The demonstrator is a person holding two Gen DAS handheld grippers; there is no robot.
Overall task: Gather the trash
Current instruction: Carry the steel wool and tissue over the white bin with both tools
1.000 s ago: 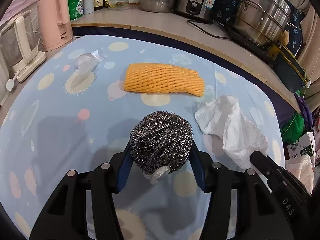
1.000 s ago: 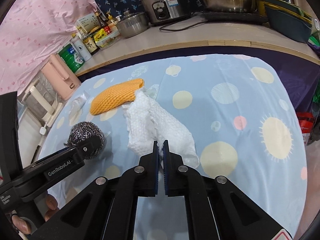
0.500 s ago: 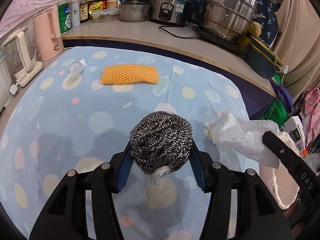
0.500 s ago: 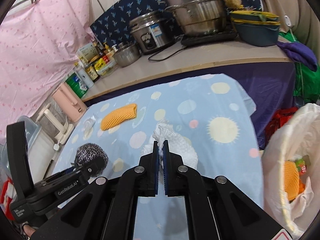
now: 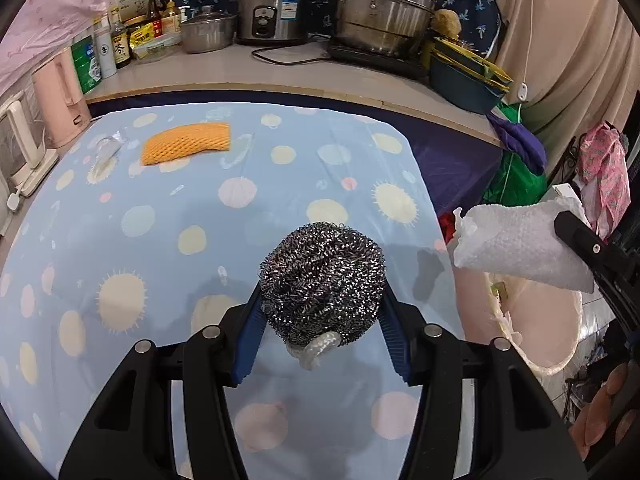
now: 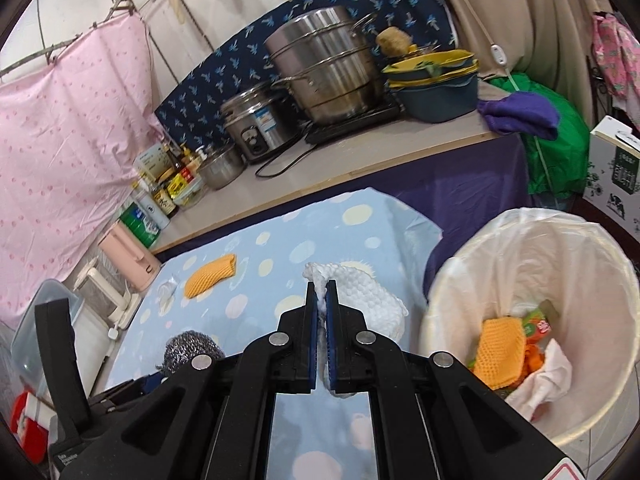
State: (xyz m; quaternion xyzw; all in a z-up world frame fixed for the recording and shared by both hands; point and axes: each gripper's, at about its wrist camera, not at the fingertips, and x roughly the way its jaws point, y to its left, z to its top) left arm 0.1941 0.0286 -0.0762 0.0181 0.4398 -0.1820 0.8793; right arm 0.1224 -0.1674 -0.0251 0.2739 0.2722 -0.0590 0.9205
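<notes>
Steel scourer [image 5: 323,282]: round wire ball, clamped between the blue pads of the left gripper [image 5: 322,308], bulging forward past the fingertips; held above the near part of the spotted tablecloth [image 5: 160,240].

White foam sheet [image 6: 360,296]: crumpled, one edge pinched between the nearly closed fingers of the right gripper [image 6: 321,304]; the rest hangs forward and to the right of the tips. In the left view the sheet [image 5: 520,248] sits off the table's right edge, above the bin [image 5: 536,320].

Bin [image 6: 532,240]: round, white liner, on the floor beside the table, right of the right gripper. Contents: orange foam net [image 6: 500,350], crumpled tissue [image 6: 548,380], a green-and-red wrapper [image 6: 536,322].

Orange net [image 5: 187,143]: flat on the far left of the tablecloth, well apart from both grippers.

Clear plastic scrap [image 5: 106,148]: just left of the orange net on the cloth.
</notes>
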